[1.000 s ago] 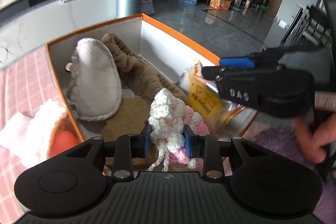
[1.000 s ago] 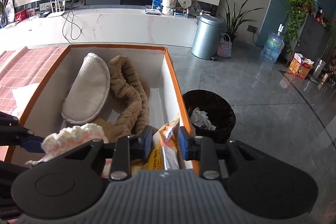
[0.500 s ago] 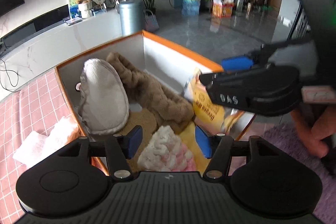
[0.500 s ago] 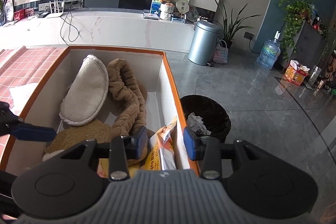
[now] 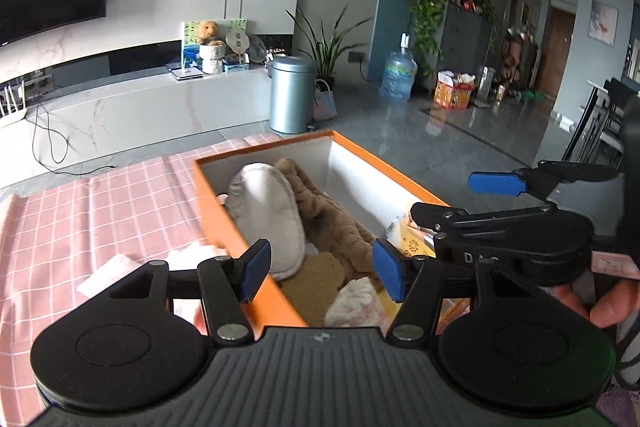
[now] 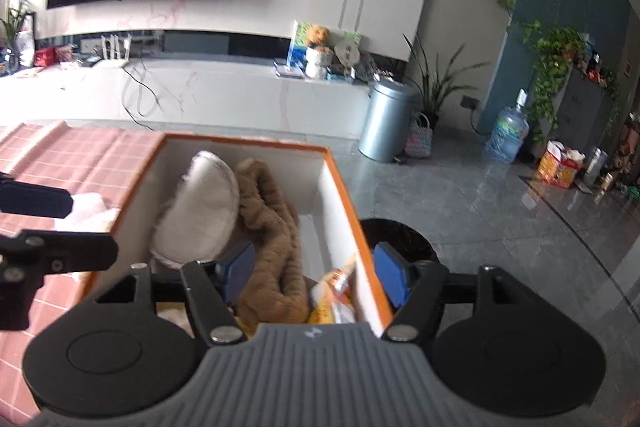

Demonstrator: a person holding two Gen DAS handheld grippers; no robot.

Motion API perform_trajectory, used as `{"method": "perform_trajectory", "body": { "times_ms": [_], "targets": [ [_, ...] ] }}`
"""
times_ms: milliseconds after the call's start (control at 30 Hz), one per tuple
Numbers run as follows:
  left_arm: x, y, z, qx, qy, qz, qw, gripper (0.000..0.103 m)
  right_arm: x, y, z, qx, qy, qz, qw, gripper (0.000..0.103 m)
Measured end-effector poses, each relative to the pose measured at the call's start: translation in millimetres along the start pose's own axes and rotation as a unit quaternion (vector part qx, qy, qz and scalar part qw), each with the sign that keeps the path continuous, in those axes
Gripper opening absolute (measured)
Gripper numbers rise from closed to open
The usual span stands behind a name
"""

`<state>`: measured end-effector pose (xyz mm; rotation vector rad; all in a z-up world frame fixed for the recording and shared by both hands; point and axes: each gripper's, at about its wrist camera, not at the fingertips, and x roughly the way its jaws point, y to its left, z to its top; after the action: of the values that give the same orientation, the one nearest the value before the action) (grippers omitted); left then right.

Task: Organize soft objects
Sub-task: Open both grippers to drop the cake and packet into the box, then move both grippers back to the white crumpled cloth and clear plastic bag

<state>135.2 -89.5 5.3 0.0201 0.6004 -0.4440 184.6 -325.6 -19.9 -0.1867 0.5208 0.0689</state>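
Left gripper [image 5: 318,277] is spread wide, nothing between the pads, hovering over the near end of the orange box [image 5: 382,166]. Right gripper [image 6: 316,273] is opening, jaws clear of the yellow snack packet [image 6: 334,293] that sits below them against the box's right wall; pads aren't pressing on it. Box contents: white cushion [image 5: 268,213] propped at the far left, brown plush piece [image 5: 332,223] draped along the middle, tan round pad [image 5: 316,277] on the floor of the box, white-pink crochet toy [image 5: 356,301] lying at the near end just under the left gripper. Box sits on the desk with the pink checked cloth [image 5: 92,219]. White soft item [image 5: 120,267] lies on the cloth just outside the box's left wall; probably a tissue or cloth, right view too blurred to confirm.
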Motion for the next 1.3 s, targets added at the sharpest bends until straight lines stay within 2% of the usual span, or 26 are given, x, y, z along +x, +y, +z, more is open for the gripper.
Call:
{"method": "perform_trajectory", "body": {
  "times_ms": [300,533,767,867,1000,1067,1133,1300],
  "targets": [
    [-30,48,-19,-0.036,-0.004,0.045,0.9984,0.069,-20,58,9,-0.027,-0.034,0.085,0.995,0.067],
    [-48,86,-40,-0.052,0.000,0.071,0.9961,0.069,-21,108,7,-0.083,-0.031,0.131,0.987,0.067],
    [-62,123,-63,-0.077,0.018,0.068,0.9945,0.064,-7,142,5,-0.145,0.003,0.156,0.977,0.066],
    [-60,134,-70,-0.086,0.026,0.063,0.9939,0.059,0,151,4,-0.159,0.014,0.164,0.974,0.063],
    [-54,142,-76,-0.095,0.035,0.057,0.9932,0.059,12,166,5,-0.183,0.026,0.170,0.968,0.063],
    [-48,147,-78,-0.098,0.043,0.062,0.9923,0.059,22,177,8,-0.203,0.038,0.169,0.964,0.063],
    [-42,150,-78,-0.101,0.054,0.070,0.9909,0.059,36,188,12,-0.217,0.060,0.164,0.960,0.069],
    [-23,162,-73,-0.103,0.078,0.075,0.9887,0.059,82,213,29,-0.243,0.111,0.167,0.949,0.070]
  ]
}}
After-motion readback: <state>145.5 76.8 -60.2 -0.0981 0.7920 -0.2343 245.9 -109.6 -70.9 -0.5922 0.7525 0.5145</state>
